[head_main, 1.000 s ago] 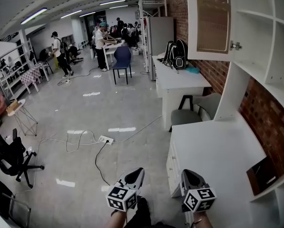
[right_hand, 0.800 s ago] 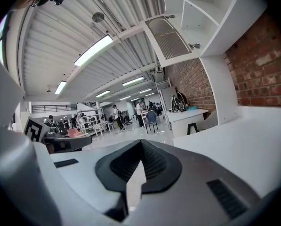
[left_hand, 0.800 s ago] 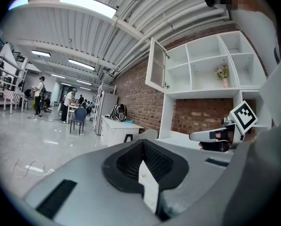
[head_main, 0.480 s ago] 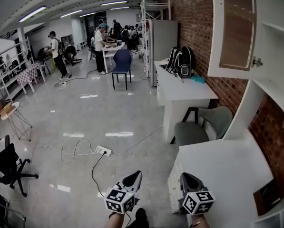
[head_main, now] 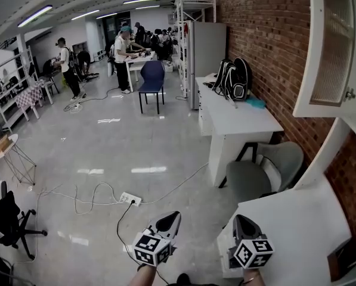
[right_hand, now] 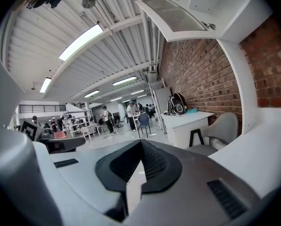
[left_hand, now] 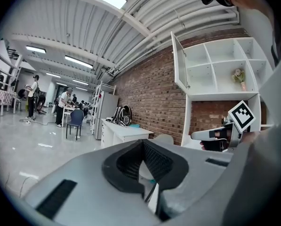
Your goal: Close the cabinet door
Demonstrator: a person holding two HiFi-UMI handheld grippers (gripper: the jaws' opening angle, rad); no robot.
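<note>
Head view: left gripper [head_main: 172, 216] and right gripper [head_main: 241, 219] are both low in the frame at bottom centre, side by side but apart, pointing up-frame, with marker cubes toward the camera. Left gripper view: jaws together, tips meeting, nothing between them. Right gripper view: the same, jaws closed on nothing. The cabinet door [head_main: 333, 46] is at the upper right edge of the head view. It stands open, swung out from the white cabinet [left_hand: 225, 65] and away from the brick wall [head_main: 267, 34], with a small latch on its lower edge. Neither gripper touches it; both are well below it. In the left gripper view the door is right of centre, hinged on the cabinet's left side, and the shelf compartments are exposed. A white counter [head_main: 297, 231] fills the lower right under the cabinet, and the right gripper is over its near-left corner. A grey chair [head_main: 267, 171] is just above the counter in the frame. Further up is a white desk [head_main: 237, 121] with a black backpack [head_main: 234, 79] on it. A blue chair [head_main: 152, 76] is at upper centre. A power strip [head_main: 130, 199] with trailing cable lies on the floor above the left gripper.
</note>
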